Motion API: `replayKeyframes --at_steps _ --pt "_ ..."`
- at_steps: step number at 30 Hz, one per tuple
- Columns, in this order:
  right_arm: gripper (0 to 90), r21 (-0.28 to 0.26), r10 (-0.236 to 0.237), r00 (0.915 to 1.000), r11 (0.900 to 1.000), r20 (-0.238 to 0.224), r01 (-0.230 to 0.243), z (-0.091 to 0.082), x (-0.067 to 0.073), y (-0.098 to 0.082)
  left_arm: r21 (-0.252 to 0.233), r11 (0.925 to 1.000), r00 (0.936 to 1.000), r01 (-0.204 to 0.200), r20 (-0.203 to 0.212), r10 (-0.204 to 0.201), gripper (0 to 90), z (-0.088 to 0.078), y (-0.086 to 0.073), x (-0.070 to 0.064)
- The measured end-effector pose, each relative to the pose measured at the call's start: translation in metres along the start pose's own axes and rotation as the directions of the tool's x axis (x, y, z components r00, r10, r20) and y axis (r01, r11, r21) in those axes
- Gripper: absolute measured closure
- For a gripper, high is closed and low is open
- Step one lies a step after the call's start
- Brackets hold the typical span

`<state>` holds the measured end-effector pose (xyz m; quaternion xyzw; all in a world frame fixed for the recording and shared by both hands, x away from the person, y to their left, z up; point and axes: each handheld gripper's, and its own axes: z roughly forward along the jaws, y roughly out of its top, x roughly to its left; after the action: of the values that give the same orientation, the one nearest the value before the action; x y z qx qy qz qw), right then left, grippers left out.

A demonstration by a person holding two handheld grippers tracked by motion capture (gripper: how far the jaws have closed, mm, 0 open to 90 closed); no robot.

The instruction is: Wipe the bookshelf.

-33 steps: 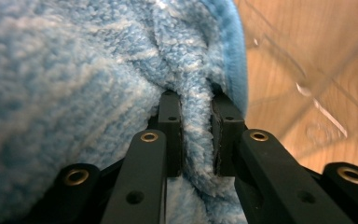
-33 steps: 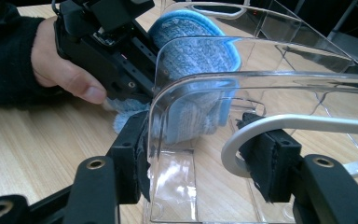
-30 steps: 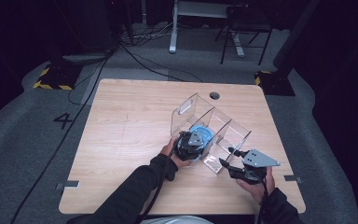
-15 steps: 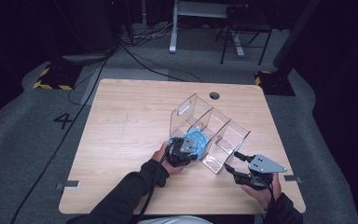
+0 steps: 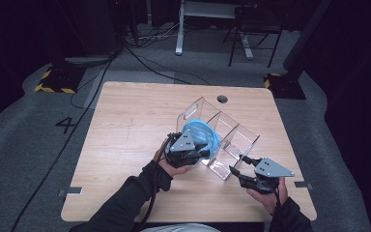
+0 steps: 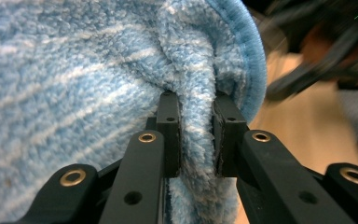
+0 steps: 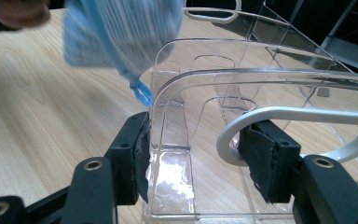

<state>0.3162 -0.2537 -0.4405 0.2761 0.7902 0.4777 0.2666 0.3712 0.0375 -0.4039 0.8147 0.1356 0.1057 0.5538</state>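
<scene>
My left gripper (image 5: 204, 147) (image 6: 196, 135) is shut on a fold of a fluffy blue striped cloth (image 5: 202, 135) (image 6: 98, 70). It holds the cloth in the air just over the left end of a clear plastic organizer (image 5: 233, 131) (image 7: 261, 79) with slanted dividers. The cloth (image 7: 121, 32) hangs above the organizer's left wall, its hanging loop dangling. My right gripper (image 5: 237, 164) (image 7: 198, 154) grips the organizer's near end. One pad presses a clear side wall and the other sits at the handle cutout. Its jaws have just closed a little on it.
The organizer stands on a light wooden table (image 5: 125, 125) with a cable hole (image 5: 222, 99) near the far edge. Beyond the table are a desk frame (image 5: 178, 48), a chair, cables and a floor mark "4" (image 5: 65, 124).
The left gripper has risen with the blue cloth, lifting it out of the organizer's compartment. The right gripper has stayed at the organizer's near end.
</scene>
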Motion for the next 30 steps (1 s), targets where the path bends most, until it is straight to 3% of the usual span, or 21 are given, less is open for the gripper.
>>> replayKeyframes --at_steps 3,8,12,16,19,22,24,25,26,27,28,29,30 --pt "44.8 0.003 -0.004 0.9999 1.0 -0.01 0.004 0.002 0.002 0.001 -0.017 0.9997 0.9994 -0.015 0.032 0.016 76.8 0.007 0.01 -0.011" --pt "45.1 0.003 -0.015 0.9996 1.0 -0.025 0.015 0.005 0.005 0.002 0.031 0.9994 0.9991 -0.017 0.039 0.016 76.8 0.035 0.013 -0.019" --pt "45.1 0.003 -0.015 0.9995 1.0 -0.027 0.015 0.005 0.004 0.002 0.07 0.9975 0.9997 -0.003 0.025 0.001 77.0 0.051 0.009 -0.018" --pt "45.1 0.0 -0.017 0.9997 1.0 -0.018 0.017 0.004 0.006 0.001 0.107 0.9941 0.9998 -0.019 -0.002 0.02 77.3 0.063 0.004 -0.02" --pt "45.1 -0.002 -0.021 0.9997 1.0 -0.009 0.021 0.004 0.007 0.001 0.157 0.986 0.9973 -0.058 -0.036 0.064 77.7 0.075 -0.003 -0.027" --pt "45.0 -0.002 -0.022 0.9997 1.0 -0.005 0.022 0.004 0.008 0.001 0.161 0.9857 0.9979 -0.05 -0.032 0.056 77.8 0.076 -0.008 -0.027" --pt "44.9 -0.002 -0.024 0.9997 1.0 -0.001 0.024 0.004 0.008 0.0 0.22 0.9738 0.9973 -0.06 -0.029 0.068 78.0 0.083 -0.02 -0.03" --pt "44.9 -0.001 -0.024 0.9997 1.0 -0.001 0.024 0.004 0.008 0.0 0.22 0.9738 0.9973 -0.06 -0.029 0.068 78.0 0.083 -0.02 -0.03" --pt "44.8 0.0 -0.025 0.9997 1.0 -0.002 0.025 0.004 0.008 0.001 0.27 0.9619 0.9987 -0.046 -0.007 0.05 78.0 0.091 -0.033 -0.029" --pt "44.8 0.0 -0.025 0.9997 1.0 -0.002 0.025 0.004 0.008 0.001 0.27 0.9619 0.9987 -0.046 -0.007 0.05 78.0 0.091 -0.033 -0.029" --pt "44.8 0.003 -0.026 0.9997 1.0 -0.003 0.026 0.004 0.007 0.001 0.309 0.9501 0.9991 -0.041 0.001 0.043 78.0 0.099 -0.043 -0.028" --pt "44.8 0.007 -0.02 0.9998 1.0 0.0 0.02 0.005 0.007 0.001 0.324 0.9455 0.9996 -0.028 0.007 0.027 78.0 0.105 -0.054 -0.028" --pt "44.8 0.008 -0.018 0.9998 1.0 0.003 0.018 0.005 0.007 0.001 0.304 0.9525 0.9997 -0.022 0.01 0.02 77.9 0.106 -0.057 -0.027"
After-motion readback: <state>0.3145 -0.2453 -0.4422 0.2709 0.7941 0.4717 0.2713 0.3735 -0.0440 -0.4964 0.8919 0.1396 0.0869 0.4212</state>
